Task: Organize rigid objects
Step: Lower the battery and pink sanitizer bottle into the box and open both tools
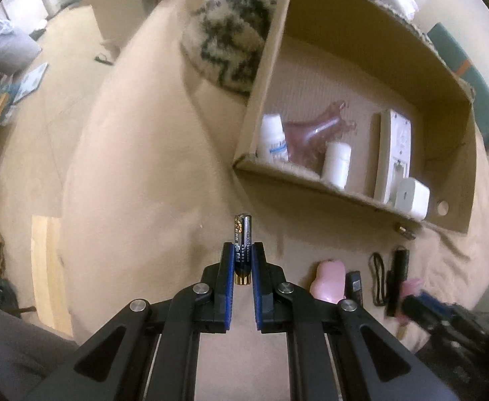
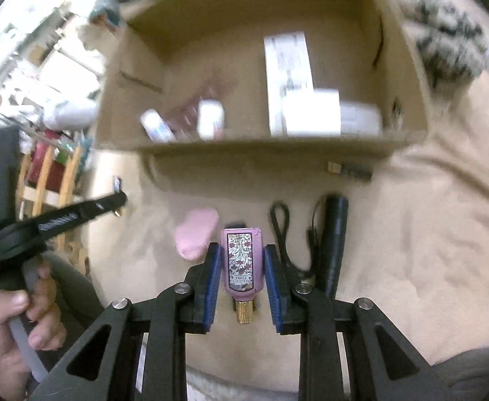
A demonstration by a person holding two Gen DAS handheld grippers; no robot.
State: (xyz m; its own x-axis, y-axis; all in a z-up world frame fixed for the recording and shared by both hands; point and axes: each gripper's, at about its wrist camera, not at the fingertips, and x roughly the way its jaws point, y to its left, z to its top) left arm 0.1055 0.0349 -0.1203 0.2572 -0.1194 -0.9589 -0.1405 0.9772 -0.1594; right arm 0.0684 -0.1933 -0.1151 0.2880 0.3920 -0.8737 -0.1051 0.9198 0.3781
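My left gripper (image 1: 242, 250) is shut on a dark blue battery (image 1: 242, 244) and holds it upright above the beige bed cover, left of the cardboard box (image 1: 354, 30). My right gripper (image 2: 240, 254) is shut on a pink perfume bottle (image 2: 242, 260) with a gold cap, in front of the box (image 2: 134, 77). The box holds white bottles (image 1: 271, 138), a pink glass piece (image 1: 311, 133), a white device (image 1: 394, 153) and a white charger (image 1: 411, 197). A pink case (image 2: 197, 232), a black torch (image 2: 333, 244) and a second battery (image 2: 349, 170) lie on the cover.
A patterned woolly cushion (image 1: 231, 33) lies behind the box. A black cord (image 2: 279, 224) lies beside the torch. The left gripper's handle and the hand holding it (image 2: 14, 314) fill the left of the right wrist view. Floor clutter and a wooden rack (image 2: 50, 180) lie beyond the bed edge.
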